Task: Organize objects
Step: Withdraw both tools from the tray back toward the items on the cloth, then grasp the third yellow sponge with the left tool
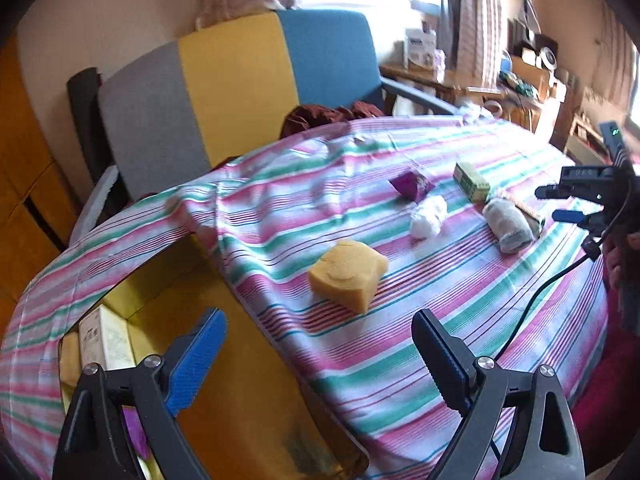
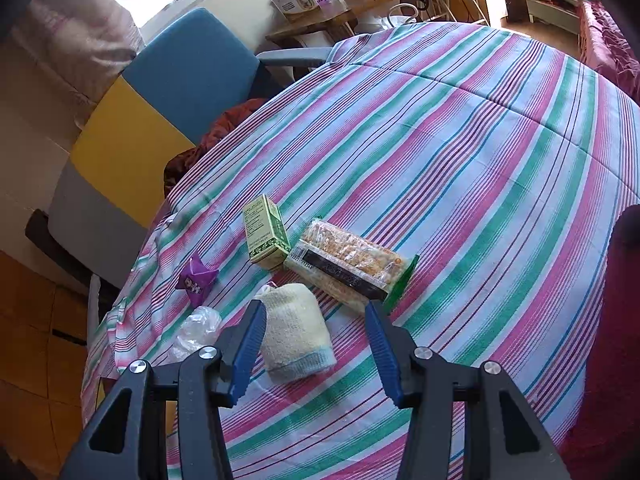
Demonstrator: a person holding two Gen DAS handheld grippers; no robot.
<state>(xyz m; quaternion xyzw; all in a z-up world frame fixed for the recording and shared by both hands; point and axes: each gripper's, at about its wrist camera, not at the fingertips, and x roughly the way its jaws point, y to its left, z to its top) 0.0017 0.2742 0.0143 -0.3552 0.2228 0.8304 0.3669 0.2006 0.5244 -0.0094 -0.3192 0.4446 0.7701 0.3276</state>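
The right tool (image 2: 316, 320), jaws apart and empty, is being held over the rolled sock (image 2: 294, 332); it is best being lowered squarely astride it. The left tool (image 1: 320, 344) is being held wide apart, empty, near the yellow sponge (image 1: 347, 274).

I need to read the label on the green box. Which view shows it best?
The right wrist view: the green box lies close, with its printed top and end faces both in sight. In the left wrist view the box is far off, small and blurred, with no print legible.
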